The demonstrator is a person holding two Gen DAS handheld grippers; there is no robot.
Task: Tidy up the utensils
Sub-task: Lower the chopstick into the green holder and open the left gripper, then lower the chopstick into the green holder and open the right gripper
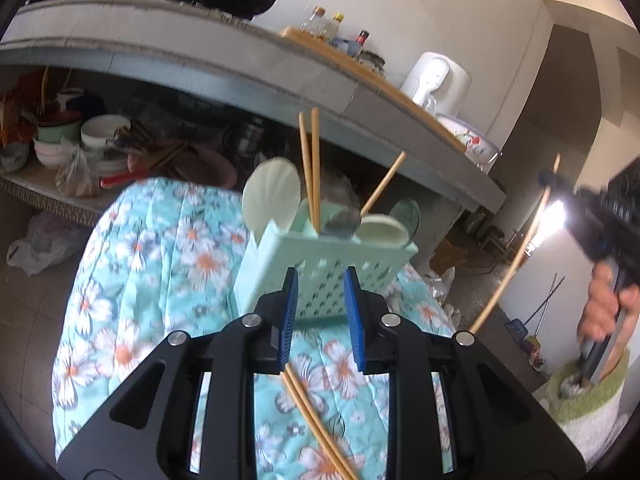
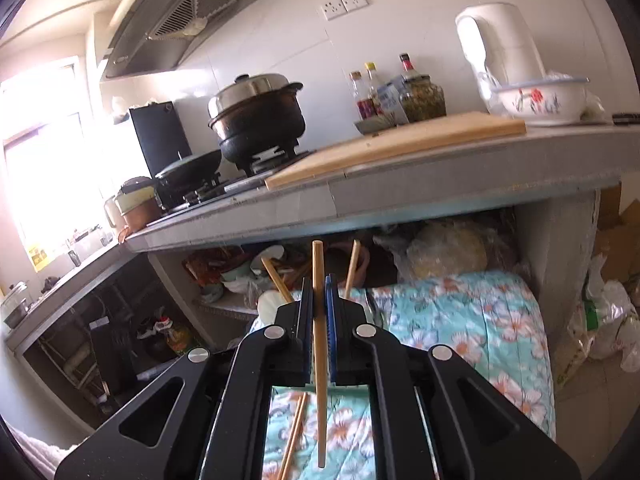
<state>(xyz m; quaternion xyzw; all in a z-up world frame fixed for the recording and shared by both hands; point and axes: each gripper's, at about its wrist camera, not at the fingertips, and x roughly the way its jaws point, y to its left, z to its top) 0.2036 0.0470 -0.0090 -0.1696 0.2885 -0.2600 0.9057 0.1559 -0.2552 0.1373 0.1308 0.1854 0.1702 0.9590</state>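
Observation:
A pale green perforated utensil basket [image 1: 320,268] stands on a floral cloth [image 1: 160,264]. It holds several chopsticks [image 1: 310,168] and spoons [image 1: 272,196]. My left gripper [image 1: 320,292] is open, just in front of the basket, its jaws empty. Two loose chopsticks [image 1: 316,424] lie on the cloth beneath it; they also show in the right wrist view [image 2: 294,436]. My right gripper [image 2: 319,300] is shut on a single chopstick [image 2: 319,360], held upright above the cloth. From the left wrist view that chopstick [image 1: 516,256] hangs at the right, beside the holding hand [image 1: 608,304].
A grey counter [image 2: 440,192] overhangs the cloth-covered surface, carrying a cutting board [image 2: 400,148], pots [image 2: 256,120], bottles, a kettle [image 2: 500,44] and a floral bowl [image 2: 540,98]. Bowls and clutter [image 1: 80,140] fill the shelf below the counter. Bags lie on the floor [image 2: 608,320].

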